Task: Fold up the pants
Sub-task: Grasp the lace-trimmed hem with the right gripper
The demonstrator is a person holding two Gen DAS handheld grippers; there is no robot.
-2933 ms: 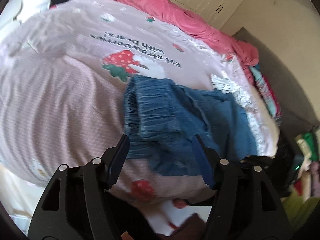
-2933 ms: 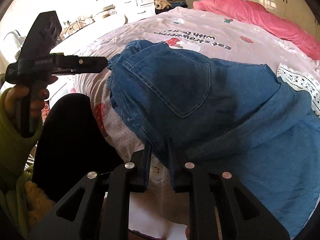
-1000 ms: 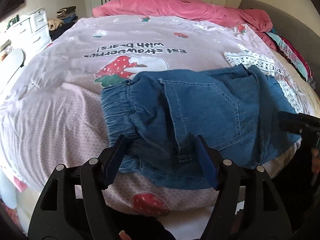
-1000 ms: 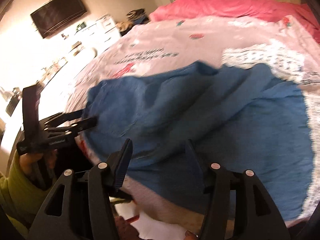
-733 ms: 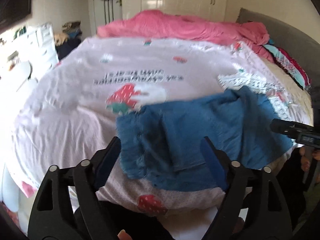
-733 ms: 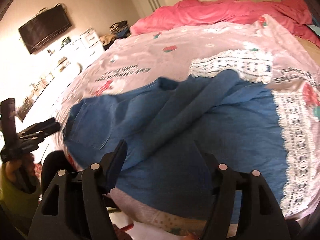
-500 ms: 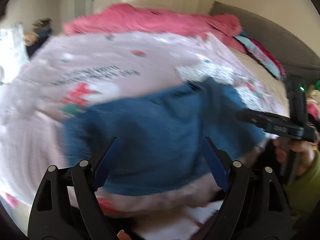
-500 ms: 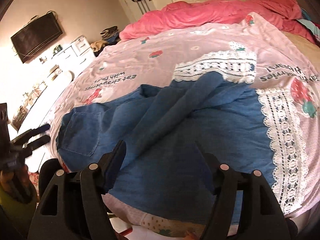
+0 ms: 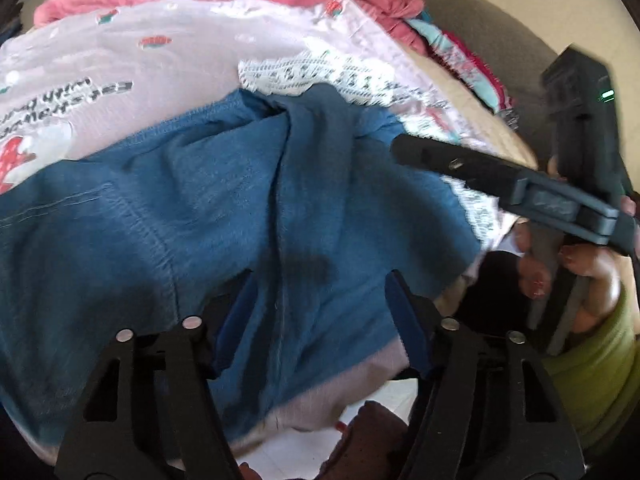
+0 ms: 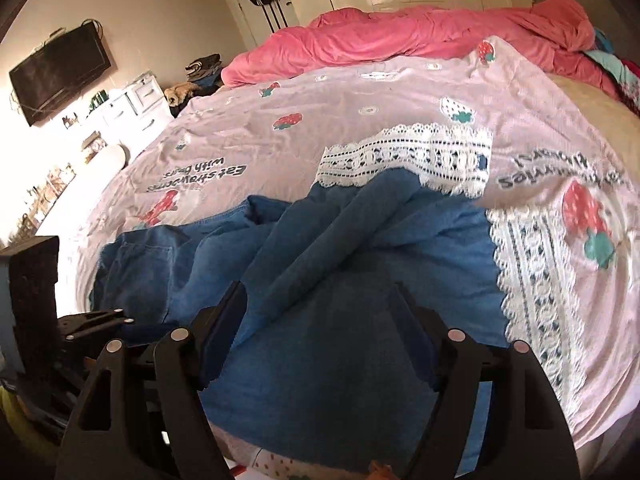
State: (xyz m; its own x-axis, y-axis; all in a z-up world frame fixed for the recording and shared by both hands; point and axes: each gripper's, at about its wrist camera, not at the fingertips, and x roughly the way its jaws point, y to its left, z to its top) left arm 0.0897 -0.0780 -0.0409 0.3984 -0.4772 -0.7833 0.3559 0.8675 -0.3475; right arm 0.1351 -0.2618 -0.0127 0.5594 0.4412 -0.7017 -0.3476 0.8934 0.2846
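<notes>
A bed with a pink strawberry-print cover carries the blue denim pants. Left view, somewhat blurred: the left hand-held gripper hovers spread over them. Right view: the right hand-held gripper gapes empty above the rumpled pants.

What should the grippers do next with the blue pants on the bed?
Probably smooth them first. The pants lie bunched on the pink bedspread, with a raised ridge across the middle, and both the left gripper and right gripper hover open, holding nothing.
</notes>
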